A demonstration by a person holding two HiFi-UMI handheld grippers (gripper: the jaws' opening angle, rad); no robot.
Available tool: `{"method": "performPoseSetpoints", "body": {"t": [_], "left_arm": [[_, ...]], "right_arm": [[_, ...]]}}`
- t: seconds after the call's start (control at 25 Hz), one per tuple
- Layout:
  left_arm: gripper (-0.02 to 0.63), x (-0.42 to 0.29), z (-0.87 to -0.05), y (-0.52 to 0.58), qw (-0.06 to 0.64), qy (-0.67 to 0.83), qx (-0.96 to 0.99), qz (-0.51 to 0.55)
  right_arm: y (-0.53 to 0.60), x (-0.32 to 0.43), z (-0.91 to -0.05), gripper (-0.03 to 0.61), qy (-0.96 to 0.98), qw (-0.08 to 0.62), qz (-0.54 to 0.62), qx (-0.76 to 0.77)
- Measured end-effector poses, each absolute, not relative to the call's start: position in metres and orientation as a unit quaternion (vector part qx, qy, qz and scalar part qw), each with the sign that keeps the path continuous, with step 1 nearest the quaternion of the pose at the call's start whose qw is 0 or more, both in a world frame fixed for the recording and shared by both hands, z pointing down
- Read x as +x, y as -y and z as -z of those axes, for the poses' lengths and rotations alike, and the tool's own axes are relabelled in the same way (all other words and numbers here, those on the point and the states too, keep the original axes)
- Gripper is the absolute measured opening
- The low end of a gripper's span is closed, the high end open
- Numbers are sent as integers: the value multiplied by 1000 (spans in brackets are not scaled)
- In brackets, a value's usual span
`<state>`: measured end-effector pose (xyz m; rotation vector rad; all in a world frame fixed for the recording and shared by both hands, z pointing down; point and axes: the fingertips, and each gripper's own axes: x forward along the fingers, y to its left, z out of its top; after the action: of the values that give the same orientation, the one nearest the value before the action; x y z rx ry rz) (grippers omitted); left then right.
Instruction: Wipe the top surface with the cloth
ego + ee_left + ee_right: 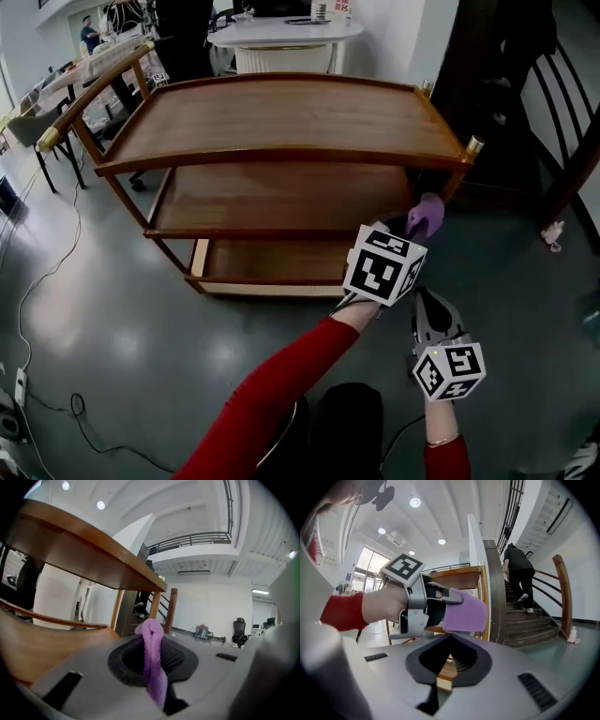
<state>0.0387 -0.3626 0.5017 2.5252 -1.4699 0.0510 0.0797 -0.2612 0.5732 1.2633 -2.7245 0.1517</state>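
A wooden three-shelf cart point(281, 117) stands ahead of me, its top surface bare. My left gripper point(412, 225) is shut on a purple cloth point(427, 216) beside the cart's right end, level with the middle shelf point(281, 197). In the left gripper view the cloth point(152, 663) is pinched between the jaws of the left gripper point(152, 639), under the top shelf's edge point(84, 550). My right gripper point(427, 309) hangs lower and nearer to me, shut and holding nothing. The right gripper point(449, 637) looks up at the left one holding the cloth point(466, 611).
A round white table point(281, 33) stands behind the cart. Cables point(37, 281) trail over the grey floor at the left. A dark wooden staircase point(553, 122) rises on the right, and a person point(518, 573) is climbing it.
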Motion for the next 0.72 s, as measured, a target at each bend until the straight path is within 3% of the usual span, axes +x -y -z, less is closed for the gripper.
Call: {"method": "performPoseSetpoints", "body": {"t": [0.4,0.72], "left_arm": [[48,-46,-552,403,142,581,792,-124],[48,-242,-555,362,120,677,681,-252]], "right_arm": [[281,28,-550,5,924,47,-33,377],[292,-13,-550,5,937,40,-44,345]]}}
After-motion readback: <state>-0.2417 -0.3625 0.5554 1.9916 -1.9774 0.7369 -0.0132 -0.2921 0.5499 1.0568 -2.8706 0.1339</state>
